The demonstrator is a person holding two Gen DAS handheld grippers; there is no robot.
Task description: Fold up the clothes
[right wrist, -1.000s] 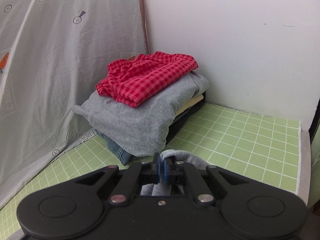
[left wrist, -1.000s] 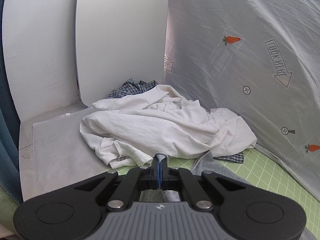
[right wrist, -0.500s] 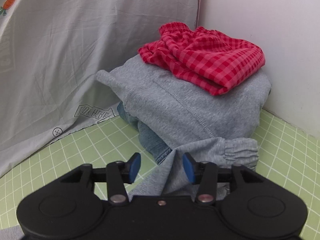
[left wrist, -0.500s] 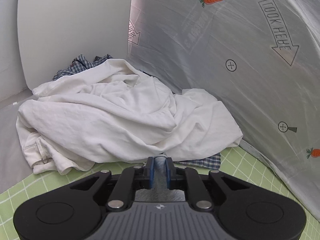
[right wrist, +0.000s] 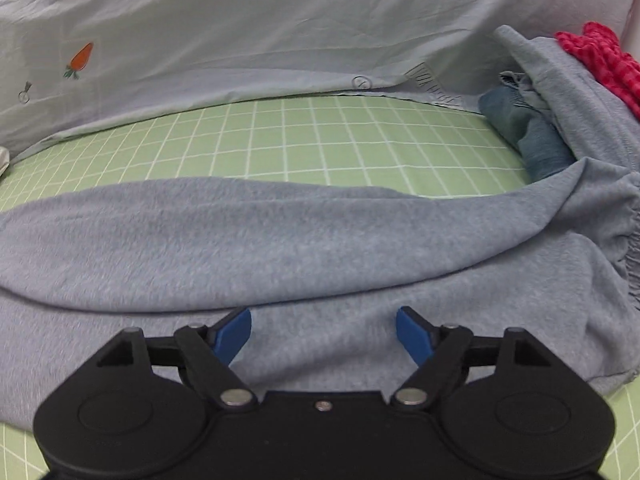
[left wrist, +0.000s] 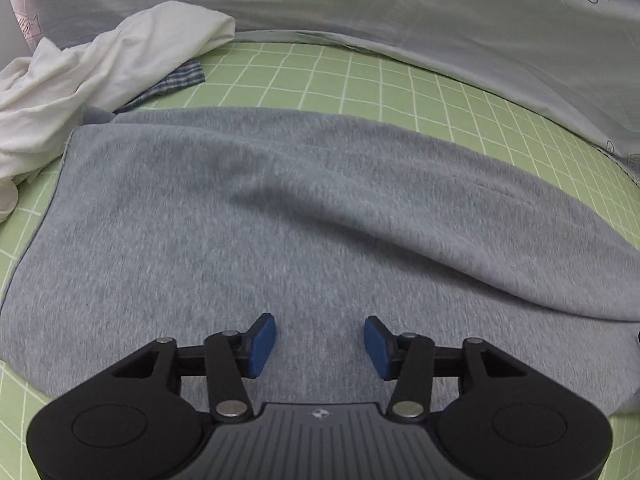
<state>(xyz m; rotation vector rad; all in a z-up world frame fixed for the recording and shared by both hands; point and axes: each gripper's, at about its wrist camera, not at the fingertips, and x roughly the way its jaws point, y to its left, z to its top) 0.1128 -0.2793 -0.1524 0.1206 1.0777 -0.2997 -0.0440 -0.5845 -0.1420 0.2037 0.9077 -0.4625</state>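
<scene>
**Grey garment spread flat, both grippers released**

Your one grey garment [left wrist: 280,208] lies across the green grid mat [left wrist: 360,76]. One white heap [left wrist: 80,68] sits beside it. Your left gripper [left wrist: 320,344] and right gripper [right wrist: 324,336] have just been opening, holding nothing.

Grey garment [left wrist: 304,216] on green white-gridded mat [left wrist: 360,76]; white shirt [left wrist: 100,60] upper left; red checked cloth [right wrist: 600,60] upper right; blue pads [left wrist: 262,344].
</scene>
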